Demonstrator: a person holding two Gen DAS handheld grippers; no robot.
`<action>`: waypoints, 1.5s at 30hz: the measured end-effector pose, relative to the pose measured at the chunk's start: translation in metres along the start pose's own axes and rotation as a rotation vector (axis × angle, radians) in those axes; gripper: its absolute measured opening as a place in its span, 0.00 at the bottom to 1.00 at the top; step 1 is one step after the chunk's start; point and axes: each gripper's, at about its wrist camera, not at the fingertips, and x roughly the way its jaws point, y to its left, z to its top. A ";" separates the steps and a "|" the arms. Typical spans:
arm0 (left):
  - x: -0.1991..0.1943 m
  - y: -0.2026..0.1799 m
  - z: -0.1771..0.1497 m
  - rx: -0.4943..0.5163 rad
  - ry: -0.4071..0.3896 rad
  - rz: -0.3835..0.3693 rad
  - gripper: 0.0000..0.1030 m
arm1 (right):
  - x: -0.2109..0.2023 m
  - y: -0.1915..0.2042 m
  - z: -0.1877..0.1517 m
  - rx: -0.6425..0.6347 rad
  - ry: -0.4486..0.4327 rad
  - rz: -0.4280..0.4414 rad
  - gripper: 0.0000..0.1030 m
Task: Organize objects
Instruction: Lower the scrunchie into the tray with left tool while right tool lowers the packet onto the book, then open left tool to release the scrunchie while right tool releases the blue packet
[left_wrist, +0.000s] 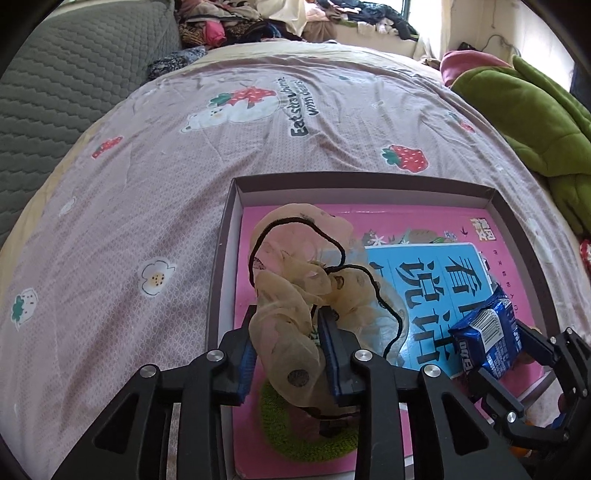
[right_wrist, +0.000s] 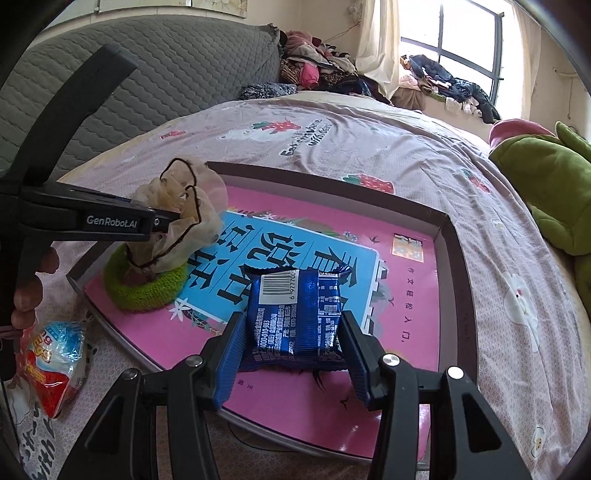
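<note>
scrunchie (left_wrist: 291, 310), a sheer beige one edged with a black cord, sits between the pads of the left tool (left_wrist: 287, 334), whose pads stand a little apart on either side of the fabric; whether they press on it cannot be told. it hangs over a green knitted ring (right_wrist: 142, 290) that lies at the near left corner of a shallow box (left_wrist: 369, 184). the box rests on a bed (left_wrist: 147, 184) with a pink strawberry-print sheet, and its floor is covered by a pink and blue book (right_wrist: 325, 236) with large chinese characters. the right tool (right_wrist: 291, 332) is clamped on a blue biscuit packet (right_wrist: 295, 317), its blue pads touching both sides of the wrapper, barcode facing up, low over the book near the box's front edge. in the right wrist view fingers (right_wrist: 31, 295) grip the left tool's handle, and a red, white and blue snack bag (right_wrist: 55, 354) lies on the sheet just outside the box at the left. a green plush toy (right_wrist: 546, 184) lies at the bed's right side, a grey quilted cushion (right_wrist: 147, 74) at the far left, and a heap of clothes (right_wrist: 317, 70) beyond the bed near the window.
</note>
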 end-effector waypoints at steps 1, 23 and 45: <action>0.000 0.001 0.000 -0.004 0.003 -0.006 0.34 | 0.000 0.000 0.000 -0.001 0.000 -0.004 0.50; -0.030 0.014 0.008 -0.057 -0.047 -0.064 0.59 | -0.008 -0.005 0.006 0.032 -0.021 -0.001 0.50; -0.066 0.013 -0.022 -0.086 -0.111 -0.071 0.68 | -0.037 0.000 0.015 0.039 -0.075 0.021 0.50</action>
